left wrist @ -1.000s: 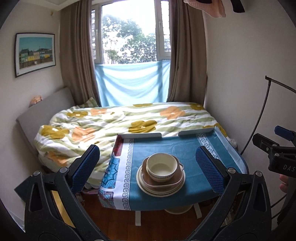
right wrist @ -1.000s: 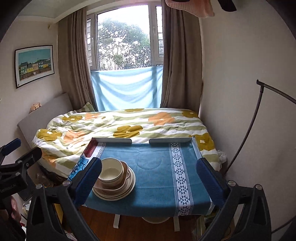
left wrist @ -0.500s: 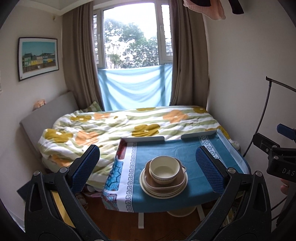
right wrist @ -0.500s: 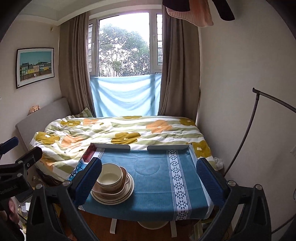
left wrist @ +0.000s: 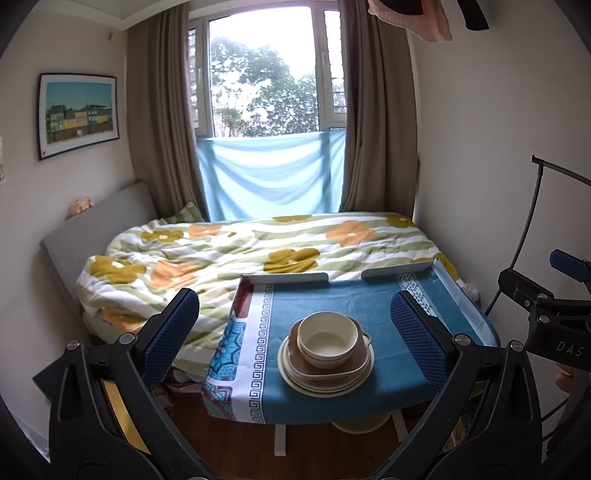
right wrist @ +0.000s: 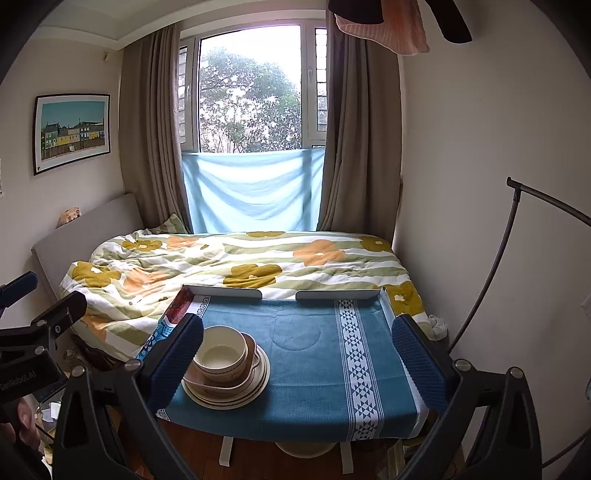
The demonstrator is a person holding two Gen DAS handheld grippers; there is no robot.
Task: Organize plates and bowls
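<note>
Right tongs' pad point(right wrist: 177, 354) hides the plates' point(right wrist: 236, 397) edge

A home bedroom: a bed point(right wrist: 240, 266) under a flowered quilt fills the floor below a curtained window point(right wrist: 251, 99), 1 framed picture point(right wrist: 72, 133) hangs on the wall (houses in bright colours), laundry point(right wrist: 384, 31) overhead.

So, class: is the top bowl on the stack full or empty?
Empty. The bowl stands upright on the plates, its bare cream bottom showing in both views.
</note>
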